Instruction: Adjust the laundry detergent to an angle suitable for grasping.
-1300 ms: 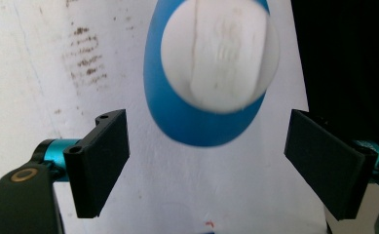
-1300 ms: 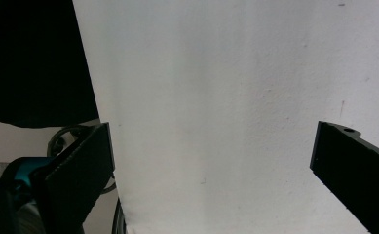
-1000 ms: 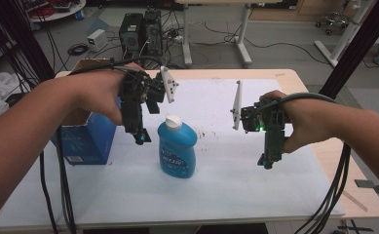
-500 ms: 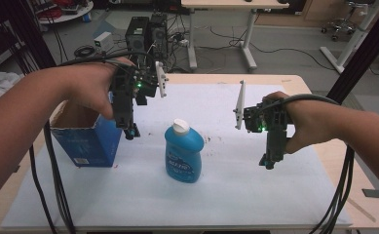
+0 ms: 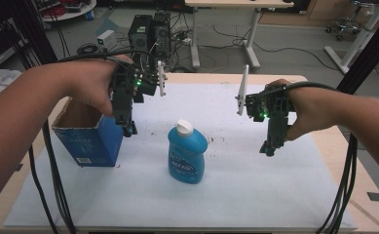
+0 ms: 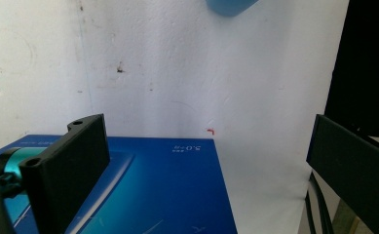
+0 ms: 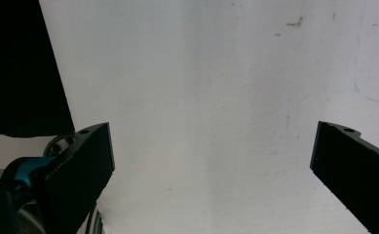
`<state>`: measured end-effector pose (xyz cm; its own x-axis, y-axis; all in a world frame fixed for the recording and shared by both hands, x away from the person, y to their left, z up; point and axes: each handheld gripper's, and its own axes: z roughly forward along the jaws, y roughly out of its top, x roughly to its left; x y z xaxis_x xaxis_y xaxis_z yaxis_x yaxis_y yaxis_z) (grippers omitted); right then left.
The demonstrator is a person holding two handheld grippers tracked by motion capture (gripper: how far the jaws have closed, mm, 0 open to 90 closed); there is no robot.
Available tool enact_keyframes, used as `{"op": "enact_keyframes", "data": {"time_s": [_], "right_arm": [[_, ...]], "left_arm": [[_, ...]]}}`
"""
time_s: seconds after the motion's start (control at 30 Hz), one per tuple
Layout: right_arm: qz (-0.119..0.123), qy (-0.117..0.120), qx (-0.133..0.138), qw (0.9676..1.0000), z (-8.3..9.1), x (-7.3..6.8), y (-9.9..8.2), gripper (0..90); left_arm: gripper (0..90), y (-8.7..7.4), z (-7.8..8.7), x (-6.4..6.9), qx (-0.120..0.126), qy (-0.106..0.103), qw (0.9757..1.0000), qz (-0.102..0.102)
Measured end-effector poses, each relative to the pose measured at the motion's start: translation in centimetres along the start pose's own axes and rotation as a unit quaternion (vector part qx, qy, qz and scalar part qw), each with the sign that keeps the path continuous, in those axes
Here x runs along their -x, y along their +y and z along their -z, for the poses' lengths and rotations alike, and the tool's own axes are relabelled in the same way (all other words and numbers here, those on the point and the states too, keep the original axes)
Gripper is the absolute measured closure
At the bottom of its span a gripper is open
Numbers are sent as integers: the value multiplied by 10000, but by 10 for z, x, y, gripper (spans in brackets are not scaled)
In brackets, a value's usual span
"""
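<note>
Black claws [image 5: 128, 130] on bare forearms (green lights, white plates, trailing black cables)

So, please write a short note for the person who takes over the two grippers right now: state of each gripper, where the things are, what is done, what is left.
Left gripper: open, holds nothing, its fingers have just been opening; it hangs at the blue box's right edge.
Right gripper: open, holds nothing, above the white mat, to the right of the bottle.
Blue bottle: upright on the mat, white cap on, between the grippers, touched by neither.
Blue box: open top, at the mat's left edge.
Done: bottle stands free.
Left: probably grasp the bottle; the goal is not clear from here.
</note>
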<state>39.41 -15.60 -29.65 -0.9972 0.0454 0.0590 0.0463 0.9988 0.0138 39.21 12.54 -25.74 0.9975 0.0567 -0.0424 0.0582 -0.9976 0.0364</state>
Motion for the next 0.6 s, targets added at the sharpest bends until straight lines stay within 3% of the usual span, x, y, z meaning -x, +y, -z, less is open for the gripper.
{"op": "enact_keyframes", "data": {"time_s": [0.6], "right_arm": [[-175,42,171,9997,9,59,20,16]], "left_arm": [[18,-7,-5,-10,15,9,9996,278]]}}
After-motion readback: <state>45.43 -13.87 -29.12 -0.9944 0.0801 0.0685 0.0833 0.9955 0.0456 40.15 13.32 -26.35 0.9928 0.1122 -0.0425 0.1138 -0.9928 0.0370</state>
